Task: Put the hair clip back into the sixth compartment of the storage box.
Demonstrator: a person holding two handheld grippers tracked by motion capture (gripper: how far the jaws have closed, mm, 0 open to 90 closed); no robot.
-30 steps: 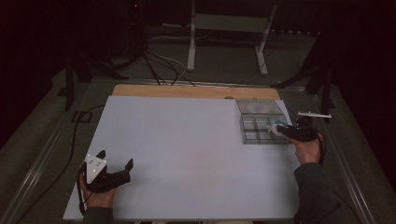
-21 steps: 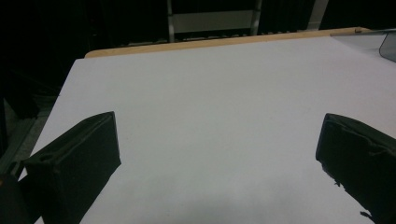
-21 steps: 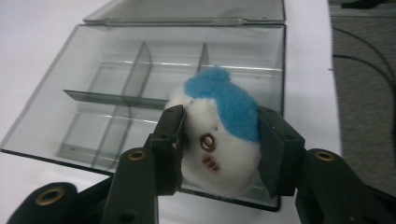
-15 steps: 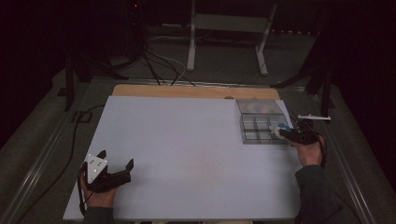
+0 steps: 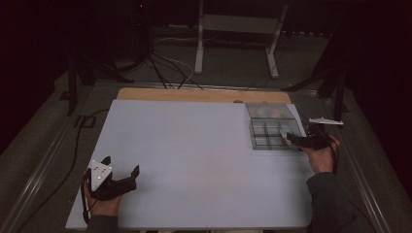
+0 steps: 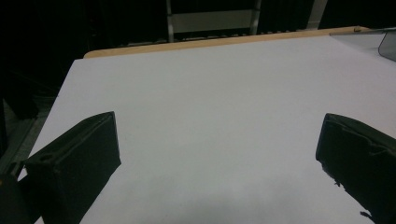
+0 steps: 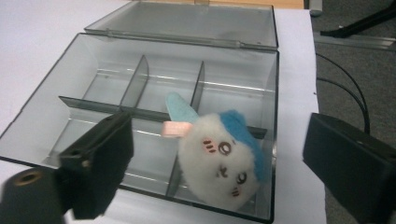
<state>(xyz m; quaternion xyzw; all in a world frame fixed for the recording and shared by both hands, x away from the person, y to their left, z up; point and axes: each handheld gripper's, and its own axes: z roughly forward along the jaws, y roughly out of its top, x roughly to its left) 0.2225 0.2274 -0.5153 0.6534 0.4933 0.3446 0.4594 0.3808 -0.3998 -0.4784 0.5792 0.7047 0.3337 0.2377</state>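
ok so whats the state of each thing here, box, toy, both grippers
compartment box: open, lid folded back flat behind it
plush toy: lying face up in the box's near right corner, over a divider, nothing gripping it
right gripper: jaws have just been opening, now wide either side of the plush toy, not pressing on it
left gripper: open, nothing between the jaws, over bare white table
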